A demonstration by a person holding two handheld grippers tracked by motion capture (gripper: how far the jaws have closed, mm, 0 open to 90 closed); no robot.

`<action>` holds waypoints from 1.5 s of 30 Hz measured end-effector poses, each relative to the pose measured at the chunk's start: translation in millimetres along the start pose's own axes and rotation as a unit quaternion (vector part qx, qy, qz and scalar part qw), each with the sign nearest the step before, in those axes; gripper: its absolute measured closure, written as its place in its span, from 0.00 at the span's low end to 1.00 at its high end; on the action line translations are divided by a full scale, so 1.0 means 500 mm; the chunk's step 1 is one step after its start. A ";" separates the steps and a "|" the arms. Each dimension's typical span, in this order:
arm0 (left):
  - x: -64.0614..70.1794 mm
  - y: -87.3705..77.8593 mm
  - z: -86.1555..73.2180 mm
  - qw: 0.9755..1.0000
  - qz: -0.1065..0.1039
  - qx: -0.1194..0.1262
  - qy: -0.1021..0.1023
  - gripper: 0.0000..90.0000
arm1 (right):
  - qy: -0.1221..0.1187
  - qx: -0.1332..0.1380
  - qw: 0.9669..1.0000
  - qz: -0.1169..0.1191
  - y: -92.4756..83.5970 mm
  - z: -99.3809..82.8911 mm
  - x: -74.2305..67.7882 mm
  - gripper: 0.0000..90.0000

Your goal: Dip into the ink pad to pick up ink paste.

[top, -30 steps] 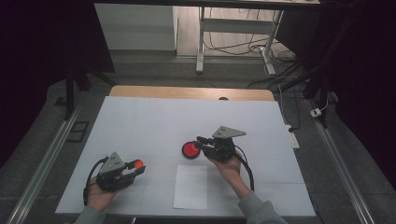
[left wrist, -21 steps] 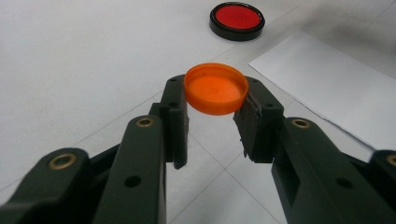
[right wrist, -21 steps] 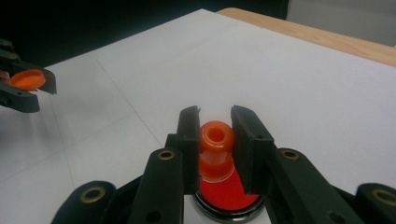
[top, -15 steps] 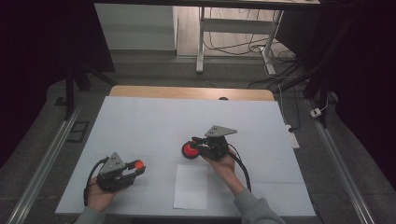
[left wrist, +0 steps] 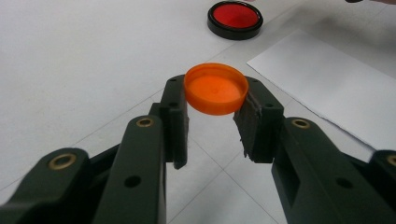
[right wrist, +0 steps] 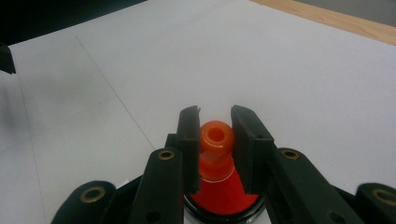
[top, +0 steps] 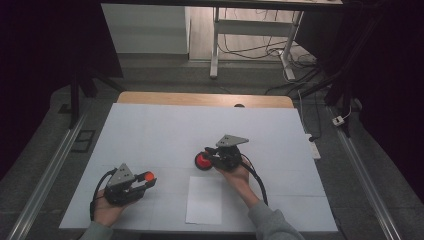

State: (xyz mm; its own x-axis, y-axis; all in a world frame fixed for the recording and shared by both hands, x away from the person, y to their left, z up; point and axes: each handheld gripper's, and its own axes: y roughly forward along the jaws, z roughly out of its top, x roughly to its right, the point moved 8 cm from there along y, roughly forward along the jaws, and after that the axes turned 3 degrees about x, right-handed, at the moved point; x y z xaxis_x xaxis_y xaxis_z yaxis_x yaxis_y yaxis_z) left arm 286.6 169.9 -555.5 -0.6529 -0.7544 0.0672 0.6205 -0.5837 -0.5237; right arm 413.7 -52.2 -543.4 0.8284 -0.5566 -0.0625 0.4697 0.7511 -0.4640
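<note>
On the white table [top: 150,135], the left gripper [left wrist: 215,119] has its jaws closed on an orange cap [left wrist: 216,88], hollow side up and nothing inside it, held just above the surface. Near the table's middle, the right gripper [right wrist: 215,140] clamps the neck of an orange cone [right wrist: 215,154] standing in a black-rimmed red dish [top: 202,161]. A paper sheet [top: 204,200] lies between the hands.

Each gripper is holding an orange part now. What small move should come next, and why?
Probably bring the left gripper with its orange cap toward the right gripper. That one is shut on the orange nozzle above a black-rimmed red base, and the nozzle's hole is uncovered, so the cap seems meant for it.
</note>
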 end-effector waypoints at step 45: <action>0.001 -0.002 -0.003 1.000 -0.004 -0.005 0.000 0.73 | -0.051 -0.025 0.998 -0.039 0.025 -0.044 -0.001 0.81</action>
State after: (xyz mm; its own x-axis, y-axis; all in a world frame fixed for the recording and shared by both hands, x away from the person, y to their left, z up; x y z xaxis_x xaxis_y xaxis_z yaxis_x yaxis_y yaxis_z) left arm 285.1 170.4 -556.3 -0.6571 -0.7504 0.0718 0.6115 -0.5863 -0.5313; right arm 412.6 -50.2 -568.7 0.8179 -0.5719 0.0637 0.5197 0.6867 -0.5083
